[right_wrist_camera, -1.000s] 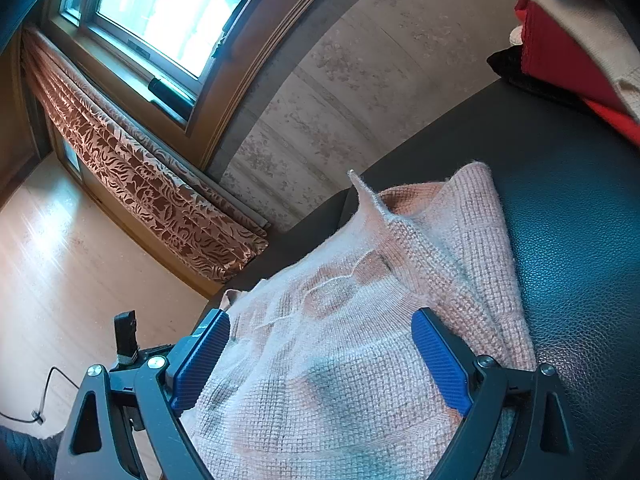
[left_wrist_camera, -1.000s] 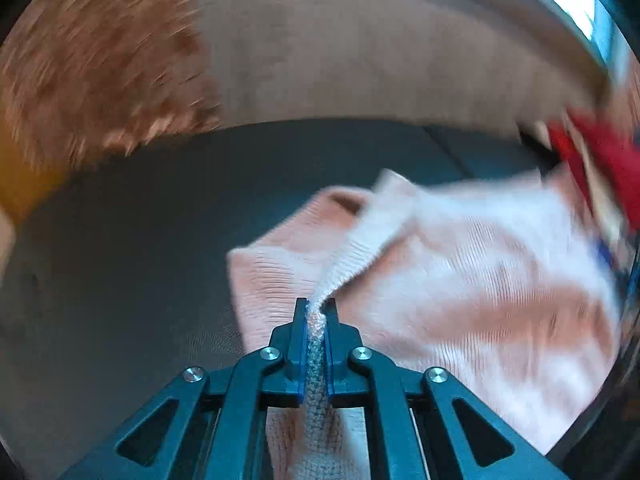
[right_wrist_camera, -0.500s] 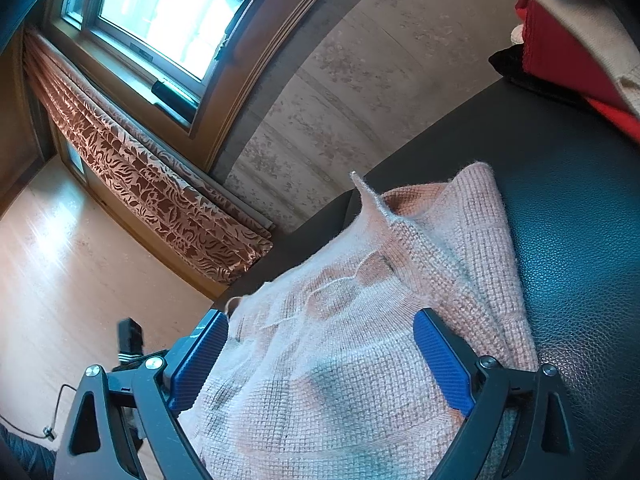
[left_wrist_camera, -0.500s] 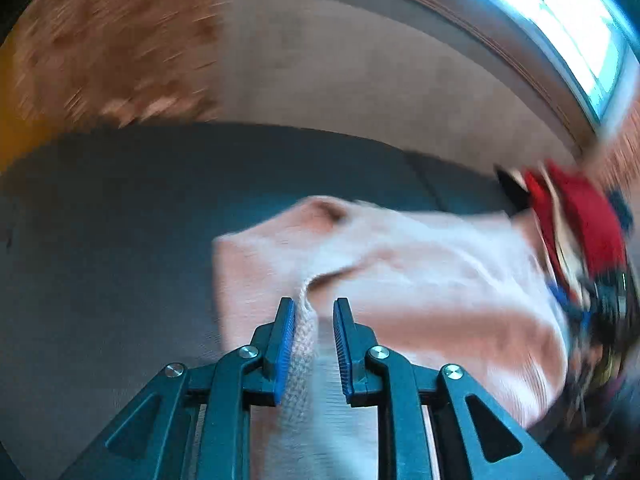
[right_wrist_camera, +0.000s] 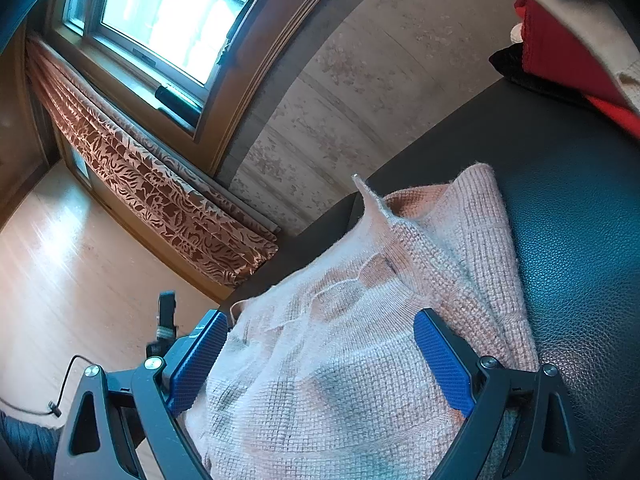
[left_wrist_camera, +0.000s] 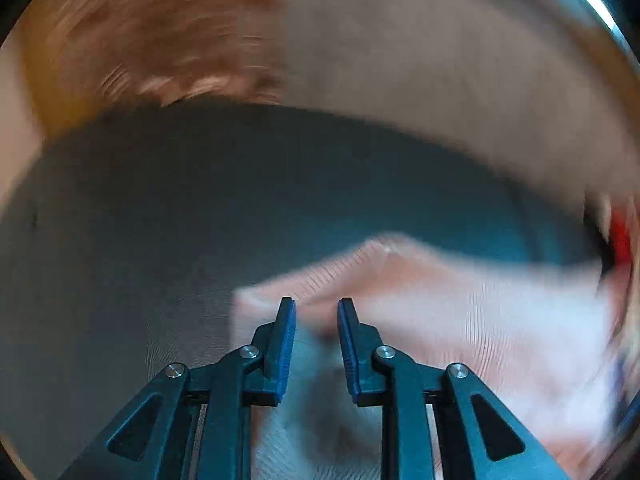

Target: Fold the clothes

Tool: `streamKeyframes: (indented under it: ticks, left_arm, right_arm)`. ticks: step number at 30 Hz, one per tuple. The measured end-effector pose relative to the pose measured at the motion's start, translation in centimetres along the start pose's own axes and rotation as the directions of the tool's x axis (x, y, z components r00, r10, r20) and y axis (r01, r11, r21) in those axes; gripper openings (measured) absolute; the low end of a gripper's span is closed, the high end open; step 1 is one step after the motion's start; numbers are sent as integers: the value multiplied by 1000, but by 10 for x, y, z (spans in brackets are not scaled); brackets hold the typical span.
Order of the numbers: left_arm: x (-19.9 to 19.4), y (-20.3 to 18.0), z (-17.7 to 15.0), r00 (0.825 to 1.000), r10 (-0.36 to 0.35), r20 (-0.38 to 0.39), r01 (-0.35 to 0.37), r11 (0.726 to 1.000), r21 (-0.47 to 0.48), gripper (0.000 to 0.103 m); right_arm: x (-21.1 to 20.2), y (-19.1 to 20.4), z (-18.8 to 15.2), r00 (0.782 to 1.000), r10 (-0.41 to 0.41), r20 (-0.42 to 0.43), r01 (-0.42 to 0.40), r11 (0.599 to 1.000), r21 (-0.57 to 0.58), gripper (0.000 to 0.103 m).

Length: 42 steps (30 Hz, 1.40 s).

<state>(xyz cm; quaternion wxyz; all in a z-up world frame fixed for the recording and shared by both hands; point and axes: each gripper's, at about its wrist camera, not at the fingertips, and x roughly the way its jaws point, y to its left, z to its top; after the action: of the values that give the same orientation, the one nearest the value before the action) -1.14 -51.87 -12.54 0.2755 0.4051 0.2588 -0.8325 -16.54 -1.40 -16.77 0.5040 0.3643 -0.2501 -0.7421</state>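
A pale pink knit sweater (left_wrist_camera: 460, 312) lies folded on a dark leather seat (left_wrist_camera: 200, 220). My left gripper (left_wrist_camera: 316, 308) hovers over the sweater's left edge. Its jaws are opening and the pads no longer press on the knit, which lies below the gap. In the right wrist view the same sweater (right_wrist_camera: 360, 340) fills the space in front of my right gripper (right_wrist_camera: 320, 328). That gripper stands wide open with the cloth bunched between its blue pads (right_wrist_camera: 440, 364), not pinched. The left wrist view is blurred by motion.
A pile of red, white and black clothes (right_wrist_camera: 560, 40) sits at the far end of the seat (right_wrist_camera: 580, 220). Beyond it are a grey wall, a window (right_wrist_camera: 168, 8) and a patterned curtain (right_wrist_camera: 160, 192). A wooden floor (right_wrist_camera: 60, 260) with a cable lies to the left.
My left gripper let go of the sweater fold it pinched a second ago and its jaws spread apart. The released cloth dropped flat. The right gripper stayed put.
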Motion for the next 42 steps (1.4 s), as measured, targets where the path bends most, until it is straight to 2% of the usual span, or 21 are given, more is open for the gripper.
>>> streamKeyframes:
  ticks: [2,4,8,11,13,15,18,21,22,24,25,26,30,32,34,35,37,38,40,41,42]
  left_arm:
    - [-16,20,-3,997,-45,69,54,990,-133,23]
    - [-28,22,-17,990,-98,101,112,983,-146,24]
    - [-43,1,-57,986,-102,130,106,994,-24,24]
    - [-53,-5,-87,984,-113,140,113,994,8,24]
    - [-55,-6,-98,983,-113,144,112,994,16,24]
    - [-55,-5,-105,983,-109,147,108,994,15,24]
    - [-66,-9,-110,980,-95,174,96,995,2,24]
    - [-73,-18,-108,976,-102,194,90,994,68,27]
    - [-73,-23,-107,978,-88,189,68,992,109,27]
    - [-65,-34,-103,986,-28,167,-8,977,211,27]
    - [-55,-36,-96,988,16,155,-56,964,258,27]
    - [-48,-41,-94,988,52,145,-95,946,309,27]
    - [-28,-61,-82,989,86,123,-136,862,489,27]
    - [-19,-69,-75,985,118,130,-171,812,558,30]
    - [-5,-60,-53,951,257,171,-309,803,510,30]
    - [2,-53,-42,935,311,170,-354,807,472,30]
    - [14,-24,-18,944,322,74,-328,887,325,30]
    - [12,-13,-12,948,313,65,-319,911,262,30]
    - [0,-5,-12,940,321,113,-338,918,207,30]
    - [-9,-4,-14,931,329,156,-355,915,191,30]
    - [-19,-1,-16,932,311,189,-343,923,172,30]
  right_arm:
    - [0,0,0,1000,-1,-1,1,1000,-1,96]
    - [1,2,0,1000,-8,-6,8,1000,-6,96]
    - [6,11,3,996,-72,-60,70,997,-28,96]
    - [10,26,14,978,-159,-134,152,987,-60,94]
    - [4,40,27,971,-209,-114,195,973,-121,88]
    - [-1,53,42,965,-252,-65,235,950,-204,88]
    - [13,61,63,943,-326,-67,294,910,-292,88]
    - [46,55,68,907,-391,-158,332,893,-303,88]
    - [58,51,67,885,-424,-191,355,881,-312,82]
    - [83,42,65,835,-487,-257,397,856,-332,55]
    - [90,41,64,815,-510,-274,411,843,-347,23]
    - [91,44,63,809,-523,-268,415,832,-370,6]
    - [90,59,61,789,-568,-233,427,781,-456,6]
    - [81,75,70,797,-576,-180,436,755,-489,4]
    - [72,87,85,806,-580,-116,458,737,-497,3]
    - [68,89,93,805,-587,-84,480,728,-489,3]
    - [66,84,106,798,-601,-56,517,728,-449,3]
    - [68,76,109,792,-608,-58,531,732,-427,3]
    - [70,61,113,788,-611,-72,546,748,-377,3]
    - [71,53,112,805,-586,-97,526,779,-341,4]
    - [72,45,112,821,-559,-120,505,808,-304,6]
